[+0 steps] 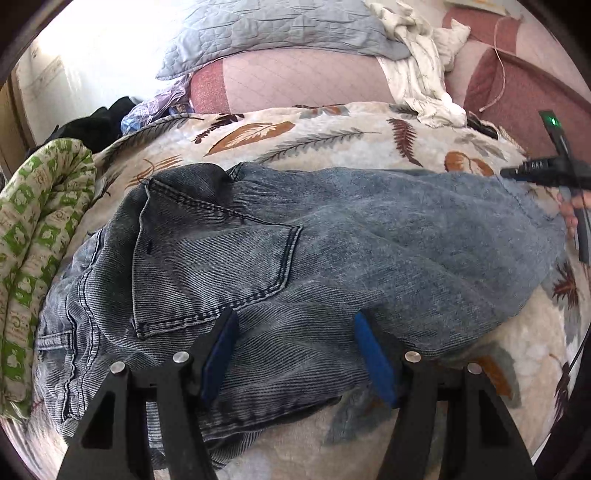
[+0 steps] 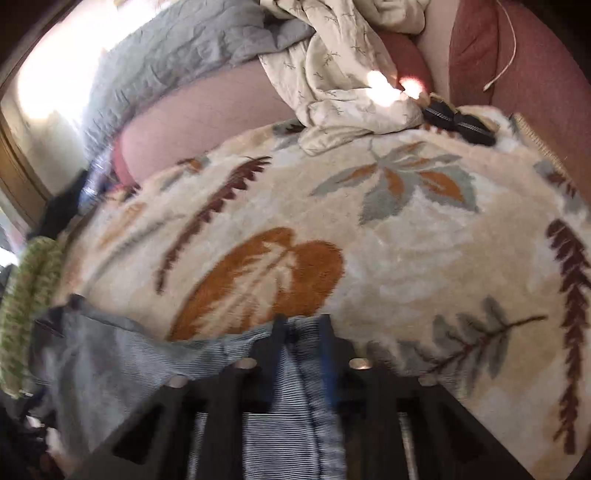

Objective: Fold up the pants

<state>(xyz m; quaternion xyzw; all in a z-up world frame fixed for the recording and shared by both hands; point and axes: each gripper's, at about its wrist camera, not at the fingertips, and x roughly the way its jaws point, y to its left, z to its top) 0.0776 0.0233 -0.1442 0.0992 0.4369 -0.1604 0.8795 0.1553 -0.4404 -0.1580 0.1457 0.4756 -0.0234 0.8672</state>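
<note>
**Jeans spread on the leaf-print blanket, one end pinched**

The pants [image 1: 280,258], a pair of washed blue jeans, lie crosswise on a cream blanket [image 1: 332,136] printed with orange, brown and grey leaves, which covers the bed. The waistband and back pocket [image 1: 214,266] sit toward the left of the left wrist view, with the leg running off to the right.

The left hand-held gripper [image 1: 293,332] hangs over the denim just below the pocket, its blue pads spread wide apart with fabric lying beneath and between them; they do not press on it.

The right hand-held gripper [image 2: 301,328] is pinching a strip of the jeans' far end between its narrow jaws; that view is blurred. From the left wrist camera its black body shows at the right edge, held by fingers [image 1: 570,214].

A green-and-white quilt [image 1: 33,236] lies rolled beside the waistband. A grey pillow [image 1: 266,33] and a crumpled cream cloth [image 1: 417,70] rest farther back.
</note>
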